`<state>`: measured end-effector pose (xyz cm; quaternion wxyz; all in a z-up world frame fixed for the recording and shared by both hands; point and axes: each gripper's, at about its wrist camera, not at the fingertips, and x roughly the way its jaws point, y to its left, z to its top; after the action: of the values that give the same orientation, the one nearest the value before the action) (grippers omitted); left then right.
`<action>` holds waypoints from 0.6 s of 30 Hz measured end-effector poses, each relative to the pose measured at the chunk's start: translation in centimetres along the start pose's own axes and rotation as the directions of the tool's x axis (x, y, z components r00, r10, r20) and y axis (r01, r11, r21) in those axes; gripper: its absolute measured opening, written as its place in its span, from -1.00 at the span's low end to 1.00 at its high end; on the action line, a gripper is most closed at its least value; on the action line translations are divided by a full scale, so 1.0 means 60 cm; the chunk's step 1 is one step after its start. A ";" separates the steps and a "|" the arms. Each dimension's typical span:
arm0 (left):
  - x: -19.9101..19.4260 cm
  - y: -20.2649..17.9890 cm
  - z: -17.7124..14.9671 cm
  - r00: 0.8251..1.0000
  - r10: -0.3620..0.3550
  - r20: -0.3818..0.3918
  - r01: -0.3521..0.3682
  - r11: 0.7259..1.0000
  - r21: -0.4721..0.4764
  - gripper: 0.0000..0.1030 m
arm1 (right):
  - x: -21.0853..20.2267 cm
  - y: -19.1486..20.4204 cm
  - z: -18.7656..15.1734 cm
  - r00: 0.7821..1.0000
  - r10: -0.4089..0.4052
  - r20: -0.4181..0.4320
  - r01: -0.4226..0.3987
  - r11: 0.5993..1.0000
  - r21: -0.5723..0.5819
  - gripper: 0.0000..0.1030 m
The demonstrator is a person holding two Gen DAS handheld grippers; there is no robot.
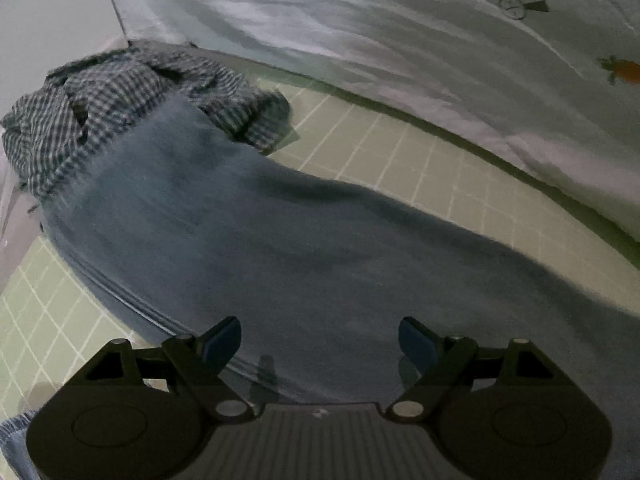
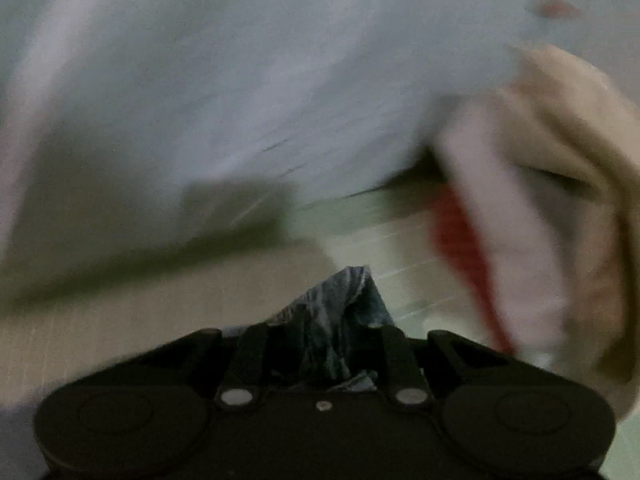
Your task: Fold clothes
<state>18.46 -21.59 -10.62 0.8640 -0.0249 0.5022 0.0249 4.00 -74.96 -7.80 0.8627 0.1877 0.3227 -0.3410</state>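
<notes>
A blue denim garment [image 1: 248, 240] lies spread across the green gridded mat [image 1: 400, 152] in the left wrist view. My left gripper [image 1: 320, 340] hovers just above it, fingers wide apart and empty. A crumpled blue-and-white checked shirt [image 1: 120, 96] lies at the far left end of the denim. In the blurred right wrist view, my right gripper [image 2: 326, 344] is shut on a bunched fold of blue denim [image 2: 344, 300], which sticks up between the fingers above the mat [image 2: 400, 248].
A white sheet with small prints [image 1: 400, 32] covers the area beyond the mat. In the right wrist view, beige, pink and red fabrics [image 2: 540, 200] lie piled at the right, blurred. White cloth [image 2: 240, 80] fills the background.
</notes>
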 end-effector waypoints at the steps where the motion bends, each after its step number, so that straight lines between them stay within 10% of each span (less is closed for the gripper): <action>1: -0.002 -0.001 -0.001 1.000 -0.001 -0.002 0.001 1.000 0.002 0.69 | 0.006 -0.013 0.010 1.000 -0.013 -0.016 0.013 1.000 0.026 -0.41; 5: -0.020 0.006 -0.011 1.000 -0.014 0.004 0.014 1.000 -0.009 0.70 | -0.052 -0.032 -0.002 1.000 -0.022 0.019 0.022 1.000 -0.014 0.49; 18: -0.094 -0.010 -0.083 0.992 -0.129 -0.014 0.129 0.992 0.008 0.71 | -0.317 -0.229 -0.313 0.998 -0.051 -0.044 0.064 0.909 0.413 0.59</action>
<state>11.38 -22.60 -8.18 0.8604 -0.0534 0.5056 -0.0334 -24.43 -65.45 -9.77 0.7877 0.3620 0.2626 -0.4237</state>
